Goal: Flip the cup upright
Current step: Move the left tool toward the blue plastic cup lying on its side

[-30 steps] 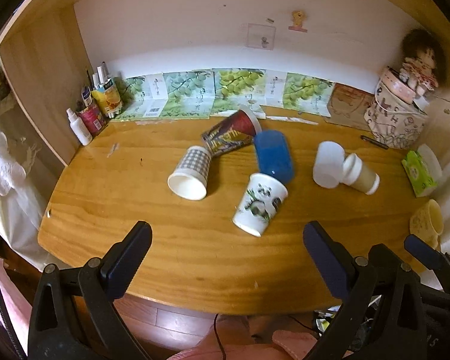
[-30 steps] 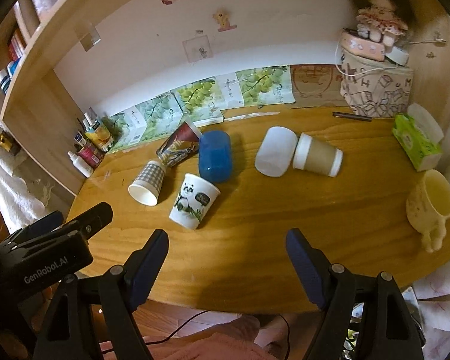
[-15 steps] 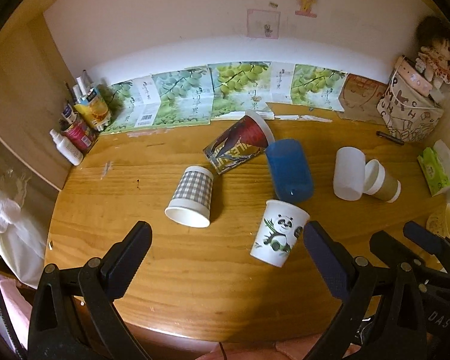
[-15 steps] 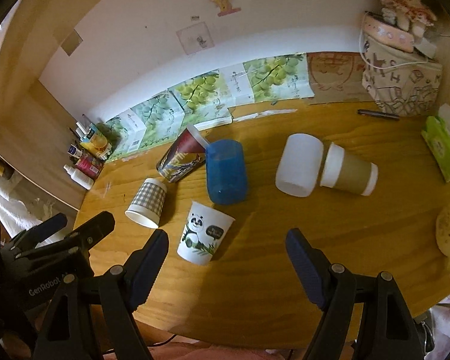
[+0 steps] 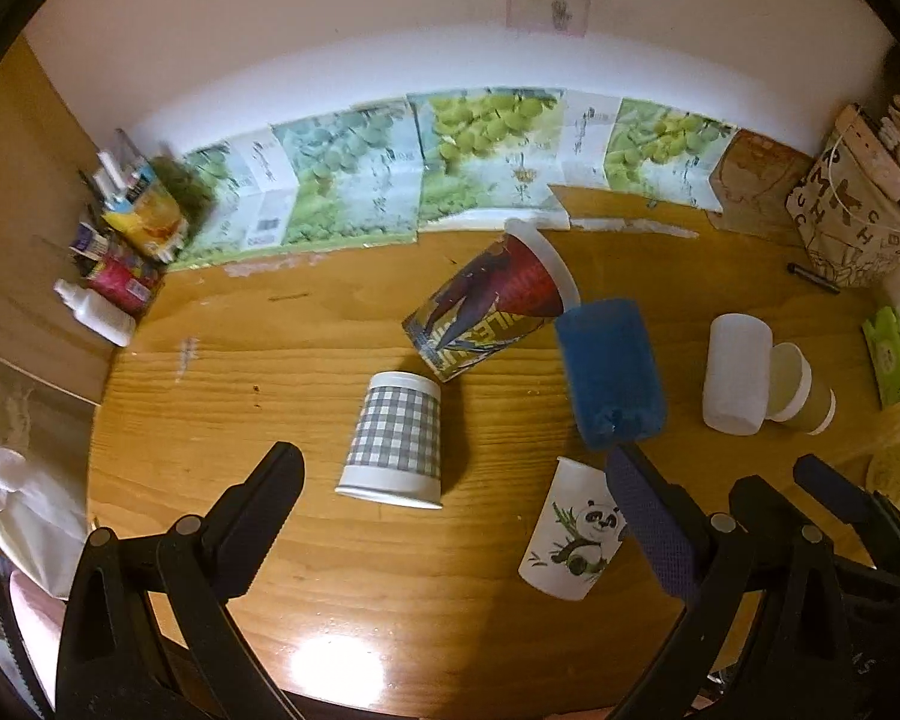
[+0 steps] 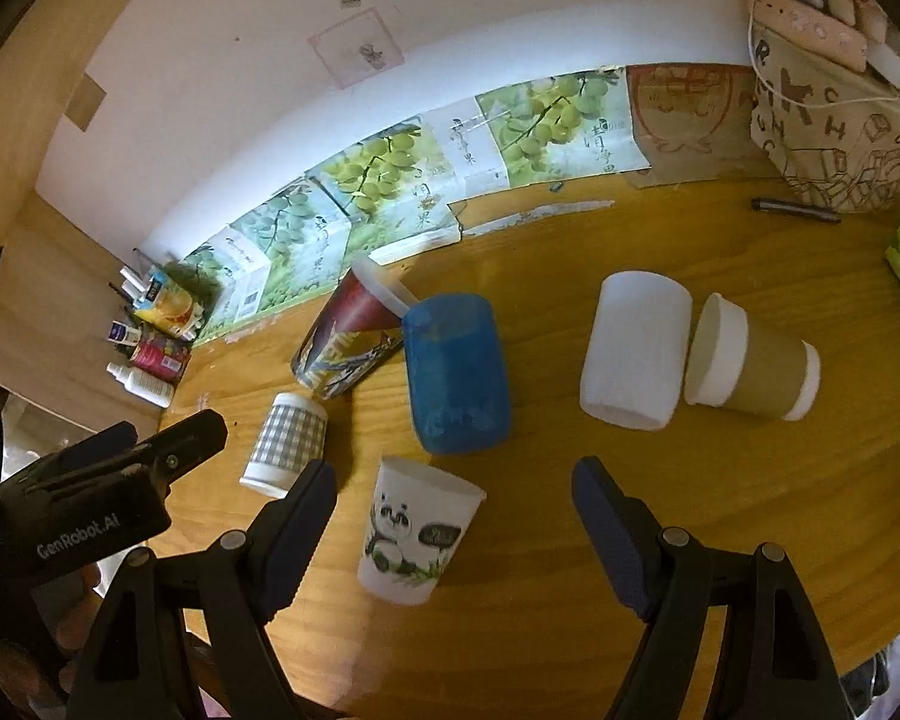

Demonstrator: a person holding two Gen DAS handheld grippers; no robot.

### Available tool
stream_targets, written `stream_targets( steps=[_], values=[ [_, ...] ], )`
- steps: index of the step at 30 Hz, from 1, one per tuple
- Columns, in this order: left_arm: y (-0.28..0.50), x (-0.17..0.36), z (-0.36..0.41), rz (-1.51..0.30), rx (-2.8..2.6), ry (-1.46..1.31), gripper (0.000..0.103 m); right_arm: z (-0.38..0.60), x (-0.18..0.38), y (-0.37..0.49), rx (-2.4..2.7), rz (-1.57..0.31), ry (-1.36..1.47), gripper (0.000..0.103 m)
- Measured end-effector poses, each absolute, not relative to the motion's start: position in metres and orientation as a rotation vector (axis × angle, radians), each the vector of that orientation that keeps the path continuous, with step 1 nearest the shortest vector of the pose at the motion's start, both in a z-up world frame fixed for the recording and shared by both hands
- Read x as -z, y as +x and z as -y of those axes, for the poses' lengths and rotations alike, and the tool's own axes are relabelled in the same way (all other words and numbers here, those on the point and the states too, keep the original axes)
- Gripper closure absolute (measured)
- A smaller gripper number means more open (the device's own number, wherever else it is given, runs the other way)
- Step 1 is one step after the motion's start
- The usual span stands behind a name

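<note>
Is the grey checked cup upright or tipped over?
Tipped over. The grey checked cup lies on its side on the table, rim toward the camera.

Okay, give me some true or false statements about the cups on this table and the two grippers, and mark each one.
1. Both the left gripper and right gripper have open, empty jaws. True.
2. The blue cup stands upright. False: it lies on its side.
3. The gingham cup lies ahead of the left gripper. True.
4. The panda cup is stacked inside the blue cup. False: it lies apart on the table.
5. The white cup lies beside the brown-sleeved cup. True.
</note>
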State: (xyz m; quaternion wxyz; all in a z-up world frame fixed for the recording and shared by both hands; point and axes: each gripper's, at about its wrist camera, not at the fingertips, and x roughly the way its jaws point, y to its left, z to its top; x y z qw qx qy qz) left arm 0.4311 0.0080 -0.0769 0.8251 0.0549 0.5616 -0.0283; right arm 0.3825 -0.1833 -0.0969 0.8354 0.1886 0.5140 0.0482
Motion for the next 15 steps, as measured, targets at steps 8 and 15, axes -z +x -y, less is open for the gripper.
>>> stream_targets(
  steps=[8, 15],
  values=[
    [0.469, 0.105, 0.003, -1.304, 0.155, 0.096, 0.002, 0.188, 0.119, 0.41, -0.094, -1.154, 0.402, 0.022],
    [0.498, 0.134, 0.015, -1.39, 0.227, 0.065, 0.002, 0.19, 0.137, 0.422, -0.085, -1.189, 0.412, 0.022]
  ],
)
